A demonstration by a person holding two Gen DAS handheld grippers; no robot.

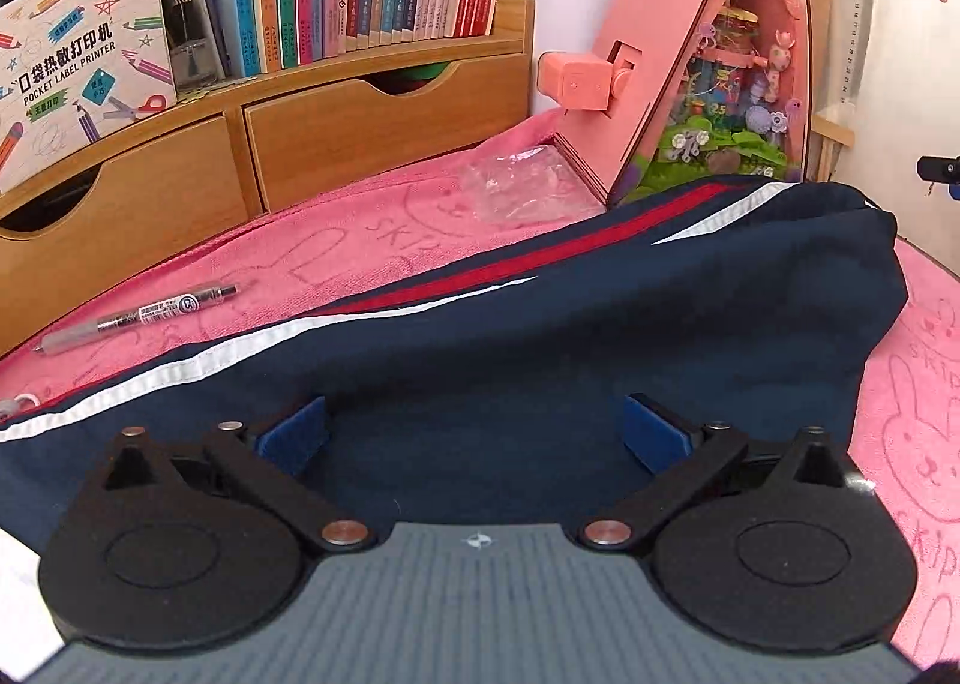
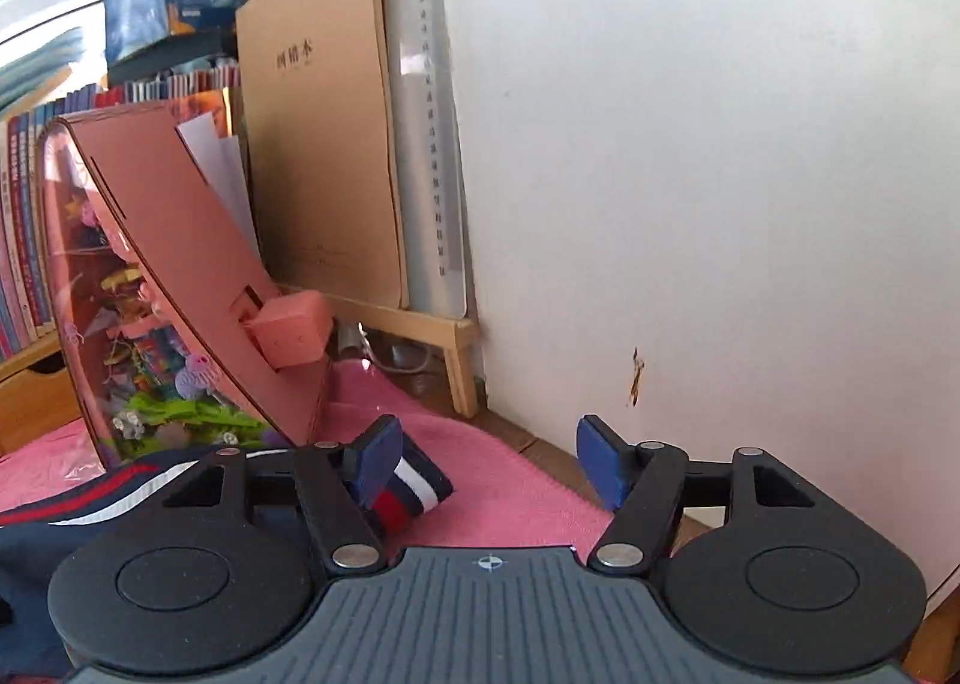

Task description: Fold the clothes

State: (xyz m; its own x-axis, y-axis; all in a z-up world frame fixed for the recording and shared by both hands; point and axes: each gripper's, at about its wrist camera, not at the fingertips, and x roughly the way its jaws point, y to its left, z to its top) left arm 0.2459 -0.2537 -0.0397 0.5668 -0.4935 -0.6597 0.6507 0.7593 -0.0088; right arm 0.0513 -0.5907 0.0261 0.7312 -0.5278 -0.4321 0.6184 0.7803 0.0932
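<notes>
Two sets of fingers are held apart, nothing clamped. Under the left gripper [image 1: 474, 432] the navy garment [image 1: 540, 312] is spread mid-frame on the pink towel [image 1: 336, 240]. Beside the right gripper [image 2: 489, 462], its striped cuff [image 2: 414, 489] is seen lower centre.

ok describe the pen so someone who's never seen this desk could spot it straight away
Start at the wooden desk shelf with the row of books and two drawers. Below the left drawer, on the pink towel, just beyond the white-striped edge of the navy garment, lies the pen. It is the only slim dark stick there, with a label and clear tip.

White wall [image 2: 720, 174], wooden bookshelf [image 1: 360, 102]
</notes>
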